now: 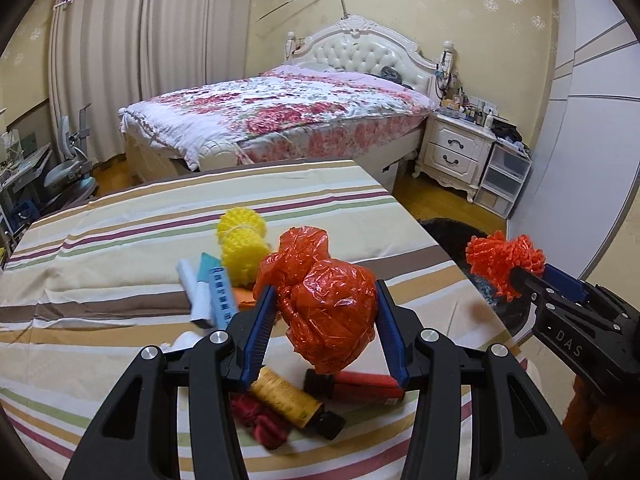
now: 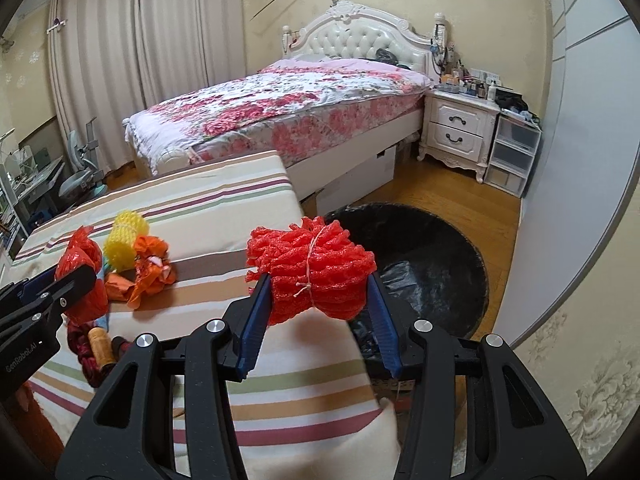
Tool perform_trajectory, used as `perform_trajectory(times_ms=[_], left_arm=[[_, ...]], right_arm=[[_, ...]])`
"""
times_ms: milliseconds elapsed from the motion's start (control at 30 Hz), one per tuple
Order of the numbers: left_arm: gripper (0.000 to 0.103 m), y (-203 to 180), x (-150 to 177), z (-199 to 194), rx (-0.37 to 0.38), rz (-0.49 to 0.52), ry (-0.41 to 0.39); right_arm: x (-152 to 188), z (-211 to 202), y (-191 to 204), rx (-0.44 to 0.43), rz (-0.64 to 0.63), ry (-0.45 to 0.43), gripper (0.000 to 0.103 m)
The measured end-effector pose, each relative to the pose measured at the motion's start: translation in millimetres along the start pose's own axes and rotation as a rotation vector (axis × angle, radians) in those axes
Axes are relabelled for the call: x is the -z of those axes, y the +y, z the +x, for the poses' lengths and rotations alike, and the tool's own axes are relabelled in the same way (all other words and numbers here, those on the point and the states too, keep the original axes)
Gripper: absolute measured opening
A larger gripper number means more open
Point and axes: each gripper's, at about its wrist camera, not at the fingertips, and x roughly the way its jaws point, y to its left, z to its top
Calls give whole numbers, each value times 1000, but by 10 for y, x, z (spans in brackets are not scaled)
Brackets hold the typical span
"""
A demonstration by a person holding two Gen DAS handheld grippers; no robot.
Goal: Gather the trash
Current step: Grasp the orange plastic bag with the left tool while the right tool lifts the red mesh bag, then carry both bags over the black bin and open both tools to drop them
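Observation:
My left gripper [image 1: 326, 304] is shut on a crumpled red plastic bag [image 1: 324, 300] and holds it above the striped table [image 1: 100, 280]. My right gripper [image 2: 316, 292] is shut on a tied bundle of red foam netting [image 2: 312, 276], held past the table's right edge, near a bin lined with a black bag [image 2: 420, 264] on the floor. On the table lie a yellow foam net roll [image 1: 242, 240], an orange wrapper [image 2: 150, 268], a blue and white box [image 1: 218, 296], a yellow bottle [image 1: 288, 398], a red box [image 1: 360, 388] and dark red cloth [image 1: 260, 420].
A bed with a floral cover [image 2: 288, 112] stands behind the table. A white nightstand [image 2: 460, 128] and plastic drawers [image 2: 512, 160] are at the right by the wall. A desk chair [image 1: 68, 164] is at the far left. Wooden floor lies around the bin.

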Motion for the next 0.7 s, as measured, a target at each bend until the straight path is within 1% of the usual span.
perform_trajectory(times_ms=[167,333,533,700], left_arm=[[49,-314,-117,287,19,54,19],[49,-573,-219,537,37,79,42],[49,-847,-315,808,51,113,58],[49,-1019,-359,1024,48,147,68]], right_arm=[[-81,182,-320,45,46,19,46],[-139,374,-556,80,80,39,46],[-168,580,-751,108,98,59,46],[-202,738,-868,125,113,75,46]])
